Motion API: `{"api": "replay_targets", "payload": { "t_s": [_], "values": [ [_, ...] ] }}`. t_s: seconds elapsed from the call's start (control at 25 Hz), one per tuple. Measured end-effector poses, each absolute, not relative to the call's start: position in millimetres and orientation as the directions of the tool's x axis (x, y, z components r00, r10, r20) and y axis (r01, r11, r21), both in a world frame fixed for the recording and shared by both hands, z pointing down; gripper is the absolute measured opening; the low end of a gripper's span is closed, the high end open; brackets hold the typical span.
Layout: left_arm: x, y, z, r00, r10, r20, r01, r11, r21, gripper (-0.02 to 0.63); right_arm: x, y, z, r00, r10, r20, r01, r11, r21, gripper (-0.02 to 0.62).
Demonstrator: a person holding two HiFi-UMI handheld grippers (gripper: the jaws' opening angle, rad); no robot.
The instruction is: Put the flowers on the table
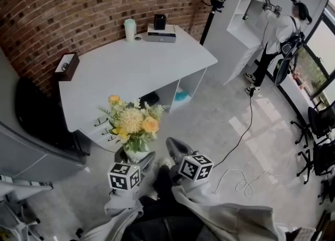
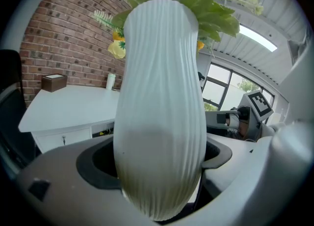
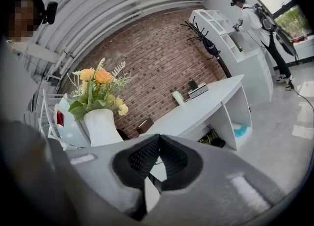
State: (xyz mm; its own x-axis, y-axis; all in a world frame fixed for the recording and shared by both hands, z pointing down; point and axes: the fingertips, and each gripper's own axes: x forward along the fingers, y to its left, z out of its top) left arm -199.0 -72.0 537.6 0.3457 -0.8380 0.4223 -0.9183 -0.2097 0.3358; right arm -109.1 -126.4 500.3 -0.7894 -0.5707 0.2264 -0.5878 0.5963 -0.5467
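1. The left tool (image 1: 136, 158) is clamped on a white ribbed vase (image 2: 162, 97). The vase's rounded belly fills the gap between the widely spread jaws, and the vase stands upright.
2. The flowers (image 1: 132, 122), yellow and orange blooms with green leaves, rise from the vase's mouth directly above the left tool.
3. The right tool (image 3: 158, 139) has its jaws pressed together at the tips, with nothing between them.
4. In the right gripper view the vase and flowers stand to the left of that tool's jaws, near them but apart. The head view shows the two tools side by side, with the vase at the left one only.
5. The vase is held in the air over the floor, in front of the near edge of the white counter (image 1: 131, 67) and not resting on it.
6. The counter stands against a brick wall (image 1: 78, 4). At its far side it carries a pale cup (image 1: 130, 29) and a flat grey device (image 1: 161, 35), and at its left end a dark box (image 1: 67, 66).
7. A person (image 1: 280, 35) stands well off at white shelves in the background.
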Motion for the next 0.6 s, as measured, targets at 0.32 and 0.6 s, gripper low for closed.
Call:
{"api": "replay_targets", "payload": {
  "t_s": [0.32, 0.6],
  "values": [
    [-194, -179, 530, 0.353, -0.841, 0.410, -0.919, -0.228, 0.323, 0.460, -105, -236, 494, -0.782, -0.582, 0.223, -0.594, 0.587, -0.551, -0.002],
    [-193, -268, 531, 0.323, -0.856, 0.402, -0.929, -0.206, 0.308, 0.460, -95, -319, 498, -0.791, -0.564, 0.236, -0.588, 0.596, -0.546, -0.001]
  ]
}}
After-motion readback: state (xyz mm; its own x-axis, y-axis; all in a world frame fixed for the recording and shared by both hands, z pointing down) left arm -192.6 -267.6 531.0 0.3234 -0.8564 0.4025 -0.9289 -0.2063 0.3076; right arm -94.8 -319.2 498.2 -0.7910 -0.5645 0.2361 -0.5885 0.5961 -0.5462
